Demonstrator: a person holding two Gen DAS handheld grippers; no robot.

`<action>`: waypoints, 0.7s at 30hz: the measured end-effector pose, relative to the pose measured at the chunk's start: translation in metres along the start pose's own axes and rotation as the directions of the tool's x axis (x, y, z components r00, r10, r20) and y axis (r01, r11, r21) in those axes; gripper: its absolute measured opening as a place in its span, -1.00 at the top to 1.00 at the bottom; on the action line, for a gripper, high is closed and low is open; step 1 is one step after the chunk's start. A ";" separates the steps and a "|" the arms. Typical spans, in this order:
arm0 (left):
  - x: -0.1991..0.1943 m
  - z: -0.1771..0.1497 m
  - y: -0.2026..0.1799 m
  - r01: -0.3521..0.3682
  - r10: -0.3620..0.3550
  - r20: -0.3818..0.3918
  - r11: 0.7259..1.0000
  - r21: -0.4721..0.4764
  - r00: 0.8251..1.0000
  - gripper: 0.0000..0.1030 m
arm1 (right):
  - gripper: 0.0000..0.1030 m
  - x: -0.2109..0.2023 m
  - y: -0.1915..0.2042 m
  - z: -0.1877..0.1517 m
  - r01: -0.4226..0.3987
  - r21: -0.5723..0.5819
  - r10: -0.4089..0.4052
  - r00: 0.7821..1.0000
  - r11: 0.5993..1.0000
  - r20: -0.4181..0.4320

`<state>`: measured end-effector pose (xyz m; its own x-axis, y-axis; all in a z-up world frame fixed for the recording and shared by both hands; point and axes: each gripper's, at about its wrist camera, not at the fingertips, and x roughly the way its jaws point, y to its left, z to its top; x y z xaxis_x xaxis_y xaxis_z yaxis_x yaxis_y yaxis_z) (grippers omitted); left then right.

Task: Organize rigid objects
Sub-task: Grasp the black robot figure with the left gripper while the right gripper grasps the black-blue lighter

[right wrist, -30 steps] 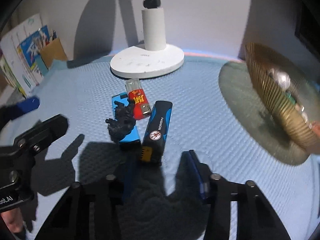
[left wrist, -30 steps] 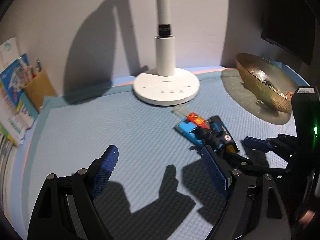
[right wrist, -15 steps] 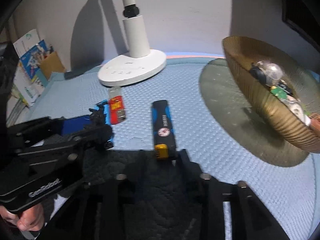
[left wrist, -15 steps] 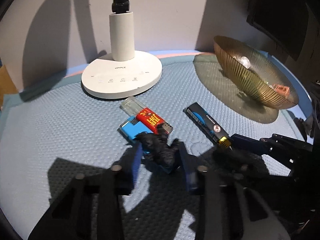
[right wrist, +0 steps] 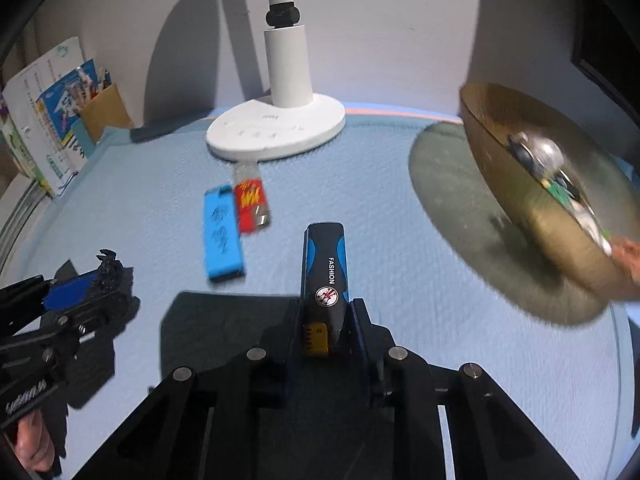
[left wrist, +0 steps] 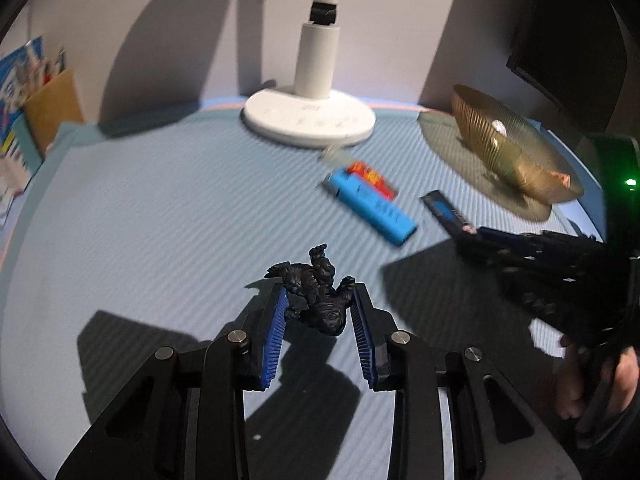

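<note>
From the left wrist, our left hand-held gripper (left wrist: 318, 312) is clamped on the knobbly black figurine (left wrist: 316, 296) above the blue worktop (left wrist: 160, 220); its uneven shape could let it twist free.

From the right wrist, our right hand-held gripper (right wrist: 324, 328), just closed, pinches only the black lighter (right wrist: 325, 276)'s near end, so it may pivot before reaching the gold bowl (right wrist: 520, 200).

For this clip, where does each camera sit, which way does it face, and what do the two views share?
Left wrist: on the left gripper, looking down along fingers shut on a black figurine; right gripper and hand at right.
Right wrist: on the right gripper, jaws just closed on a black-and-blue lighter; left gripper at left.
Shared: lamp base, gold bowl, blue lighter, red lighter.
</note>
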<state>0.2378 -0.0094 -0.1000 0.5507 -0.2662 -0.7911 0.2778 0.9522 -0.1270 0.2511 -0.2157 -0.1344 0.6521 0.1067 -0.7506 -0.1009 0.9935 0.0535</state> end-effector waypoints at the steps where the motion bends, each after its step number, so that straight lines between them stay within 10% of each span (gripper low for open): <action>1: -0.004 -0.007 0.002 0.003 -0.003 -0.005 1.000 -0.006 1.000 0.44 | 0.55 -0.005 0.000 -0.006 -0.001 -0.001 0.001 1.000 1.000 -0.001; 9: -0.012 -0.031 -0.003 0.037 -0.037 -0.016 0.999 -0.024 0.999 0.43 | 0.54 -0.039 0.005 -0.058 -0.018 -0.037 0.017 1.000 0.999 -0.015; 21: -0.013 -0.032 -0.006 -0.006 0.004 -0.033 0.999 -0.047 0.999 -0.03 | 0.10 -0.028 0.002 -0.043 0.006 0.015 -0.006 1.000 1.000 -0.026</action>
<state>0.2034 -0.0064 -0.1083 0.5254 -0.2570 -0.8111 0.2374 0.9597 -0.1503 0.2009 -0.2188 -0.1416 0.6333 0.0998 -0.7675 -0.0852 0.9946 0.0590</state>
